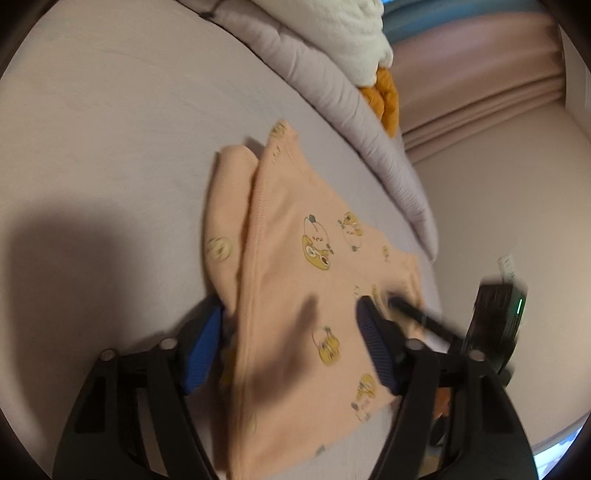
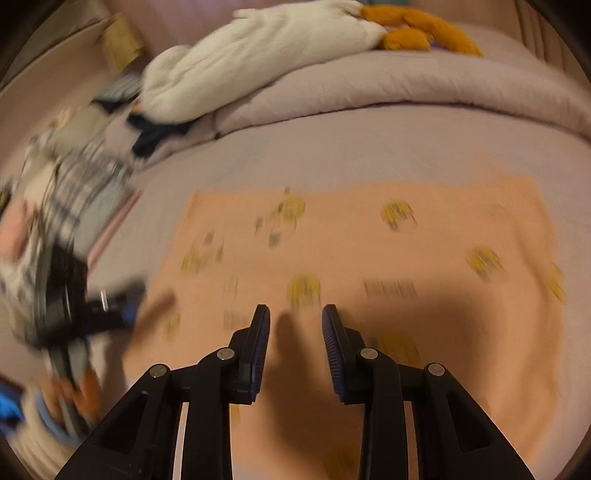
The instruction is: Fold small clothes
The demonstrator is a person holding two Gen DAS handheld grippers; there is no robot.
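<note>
A small peach garment (image 1: 295, 280) with yellow cartoon prints lies partly folded on the lilac bed sheet (image 1: 110, 129). My left gripper (image 1: 290, 314) is open, its blue-padded fingers (image 1: 201, 343) standing either side of the garment's near edge, just above it. In the right wrist view the same garment (image 2: 351, 240) lies spread flat and blurred. My right gripper (image 2: 295, 314) is open and empty over the garment's near part. The left gripper (image 2: 110, 306) shows blurred at the garment's left edge, and the right gripper's body (image 1: 495, 317) shows at the right of the left wrist view.
A rolled lilac duvet (image 2: 369, 88) lies along the far side of the bed. A white plush toy (image 2: 258, 48) with orange feet (image 2: 417, 33) rests on it. A blurred pile of other clothes (image 2: 74, 177) sits at the far left.
</note>
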